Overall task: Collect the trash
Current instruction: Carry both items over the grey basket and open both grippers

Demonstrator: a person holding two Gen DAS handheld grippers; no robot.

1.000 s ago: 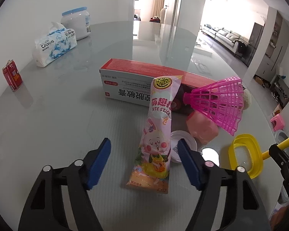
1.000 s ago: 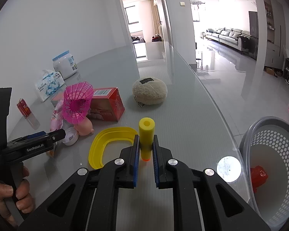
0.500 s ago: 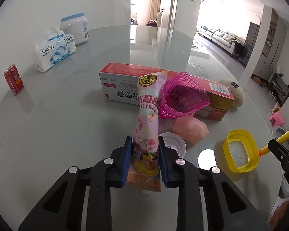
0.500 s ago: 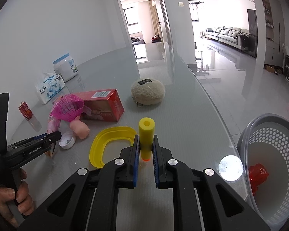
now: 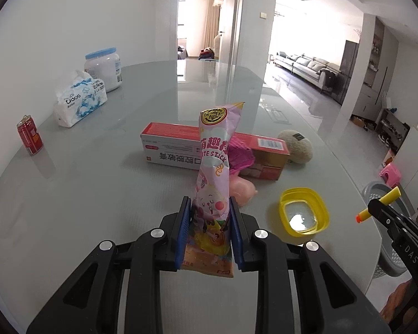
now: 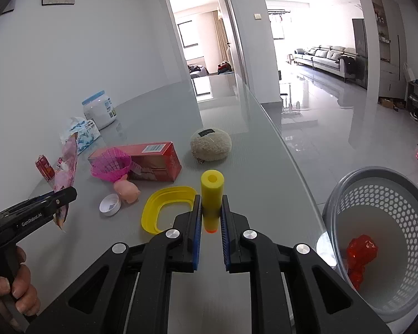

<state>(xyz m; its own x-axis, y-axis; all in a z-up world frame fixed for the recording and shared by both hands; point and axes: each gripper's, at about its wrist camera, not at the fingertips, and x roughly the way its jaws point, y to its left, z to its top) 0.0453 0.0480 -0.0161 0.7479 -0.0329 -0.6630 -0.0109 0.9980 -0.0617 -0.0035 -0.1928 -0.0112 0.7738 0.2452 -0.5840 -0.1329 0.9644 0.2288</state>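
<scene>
My left gripper (image 5: 210,203) is shut on a pink snack wrapper (image 5: 214,178), which stands lifted off the grey table (image 5: 97,189); the same wrapper (image 6: 65,172) hangs from that gripper at the left of the right wrist view. My right gripper (image 6: 211,199) is shut on a yellow foam dart (image 6: 211,194) with an orange tip, held above the table. The dart (image 5: 381,201) also shows at the right of the left wrist view. A grey perforated basket (image 6: 376,178) stands off the table's right edge with a red crumpled piece (image 6: 361,253) inside.
On the table lie a red and white box (image 5: 181,150), a pink mesh cone (image 6: 110,164), a pink squishy toy (image 6: 126,190), a white cap (image 6: 109,204), a yellow lid (image 5: 303,214), a fluffy beige pouch (image 6: 210,146), a tissue pack (image 5: 79,101), a white jar (image 5: 103,68) and a red can (image 5: 29,139).
The left jaws closed on the snack wrapper and lifted it upright off the table. The pink mesh cone tipped over beside the box. The right gripper rose slightly with the dart.
</scene>
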